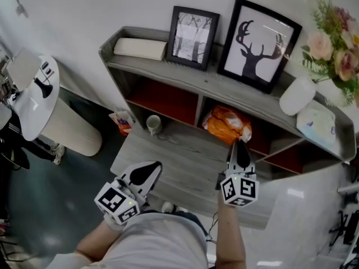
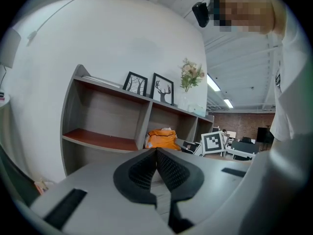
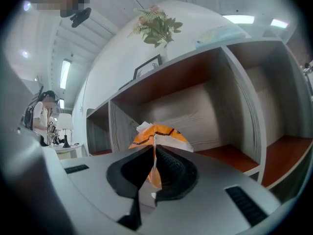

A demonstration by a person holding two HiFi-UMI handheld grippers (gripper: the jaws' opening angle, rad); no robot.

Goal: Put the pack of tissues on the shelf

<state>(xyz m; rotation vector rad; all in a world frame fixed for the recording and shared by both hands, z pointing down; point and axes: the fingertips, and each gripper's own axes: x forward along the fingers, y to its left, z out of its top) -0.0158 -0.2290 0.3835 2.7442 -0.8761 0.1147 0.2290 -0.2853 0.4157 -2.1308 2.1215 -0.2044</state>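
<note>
The pack of tissues [image 1: 227, 125], orange and crumpled, lay in the middle compartment of the shelf [image 1: 207, 84], directly ahead of the right gripper [image 1: 239, 144]. In the right gripper view the pack [image 3: 159, 133] bulged just beyond the jaw tips, and a thin strip of its orange and white wrapper ran down between the two jaws. The right gripper [image 3: 153, 158] was closed on that strip, pinching the pack's near edge. Above the jaws in that view ran the underside of the top board, and to their right a red-floored compartment opened.

The left gripper [image 1: 154, 168] hung well apart from the pack, over the grey wooden surface [image 1: 179, 161] in front of the shelf. Its jaws were pressed together with nothing between them, as the left gripper view showed [image 2: 156, 153]. Ahead of those jaws and slightly to the right, the orange pack [image 2: 161, 138] sat in its compartment; ahead and to the left lay a compartment with a red floor.

Beyond the left jaws in the head view a mug [image 1: 153, 124] stood at the foot of the shelf. On the top board, far ahead of both pairs of jaws, stood a framed tree picture [image 1: 192, 37] and a framed deer picture [image 1: 259, 43], with a cream box [image 1: 140, 48] to their left. To the right of the right jaws and further up were flowers [image 1: 336, 43].
</note>
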